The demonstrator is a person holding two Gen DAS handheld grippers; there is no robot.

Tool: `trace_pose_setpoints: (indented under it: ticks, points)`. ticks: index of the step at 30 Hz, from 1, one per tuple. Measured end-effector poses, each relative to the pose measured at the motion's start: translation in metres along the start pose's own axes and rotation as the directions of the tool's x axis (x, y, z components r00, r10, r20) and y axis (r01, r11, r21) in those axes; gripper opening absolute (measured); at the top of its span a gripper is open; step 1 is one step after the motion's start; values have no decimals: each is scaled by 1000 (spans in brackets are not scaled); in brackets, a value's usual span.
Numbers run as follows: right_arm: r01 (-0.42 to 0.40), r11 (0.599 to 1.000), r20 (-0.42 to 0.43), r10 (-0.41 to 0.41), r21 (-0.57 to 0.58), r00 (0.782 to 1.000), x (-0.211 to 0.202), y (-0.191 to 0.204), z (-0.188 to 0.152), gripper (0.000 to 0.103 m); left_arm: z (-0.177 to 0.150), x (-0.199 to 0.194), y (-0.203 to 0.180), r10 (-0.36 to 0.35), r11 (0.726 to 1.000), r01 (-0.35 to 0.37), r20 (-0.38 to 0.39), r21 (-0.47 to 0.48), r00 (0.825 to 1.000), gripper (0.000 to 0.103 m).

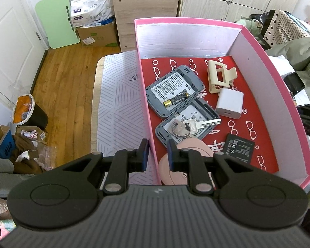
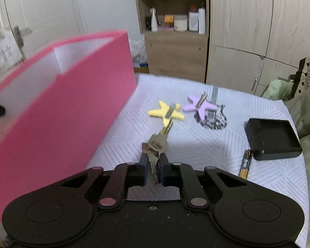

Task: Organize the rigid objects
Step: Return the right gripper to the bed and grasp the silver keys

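A pink box (image 1: 258, 47) with a red floor holds two grey cases (image 1: 171, 86), an AA battery (image 1: 175, 101), a key bunch (image 1: 184, 127), a beige hair claw (image 1: 220, 76), a white charger (image 1: 229, 103), a flat black battery (image 1: 238, 146) and a pink round thing (image 1: 188, 150). My left gripper (image 1: 158, 155) straddles the box's left wall (image 1: 148, 124), jaws closed on it. My right gripper (image 2: 154, 165) is shut on a key bunch (image 2: 157, 144), lifted just above the table beside the box (image 2: 72, 103). A yellow star clip (image 2: 165, 112), a purple star clip (image 2: 200, 105), a black box (image 2: 271, 138) and another battery (image 2: 246, 164) lie on the white cloth.
A zebra-patterned guitar-shaped item (image 2: 216, 119) lies by the purple clip. Wooden cabinets (image 2: 248, 31) and shelves stand behind the table. A bin (image 1: 28, 113) and clutter sit on the wooden floor to the left. Green fabric (image 1: 299, 53) lies to the right.
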State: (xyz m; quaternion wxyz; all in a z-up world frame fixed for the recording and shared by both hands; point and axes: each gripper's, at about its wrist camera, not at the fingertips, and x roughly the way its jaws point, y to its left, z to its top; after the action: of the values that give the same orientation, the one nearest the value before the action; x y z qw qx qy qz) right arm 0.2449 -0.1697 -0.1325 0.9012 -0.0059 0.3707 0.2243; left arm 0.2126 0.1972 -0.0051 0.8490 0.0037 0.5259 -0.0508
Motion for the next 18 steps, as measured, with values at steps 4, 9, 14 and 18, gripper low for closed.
trace_pose_setpoints:
  ticks: [4,9,14,18]
  points:
    - [-87,994,37,84,62,996,-13,-5,4,13,0,0,0,0,1000,0,1,-2,1000,16]
    - [-161,982,79,153,103,985,-26,-6,11,3,0,-1,1,-1,1000,1,1,-6,1000,16]
    - [-173,981,118,163,84,980,-41,0,24,3,1,-1,1,-4,1000,4,1,-9,1000,16]
    - [-174,982,146,163,67,976,-55,4,36,3,0,-1,2,-5,1000,5,1,-12,1000,16]
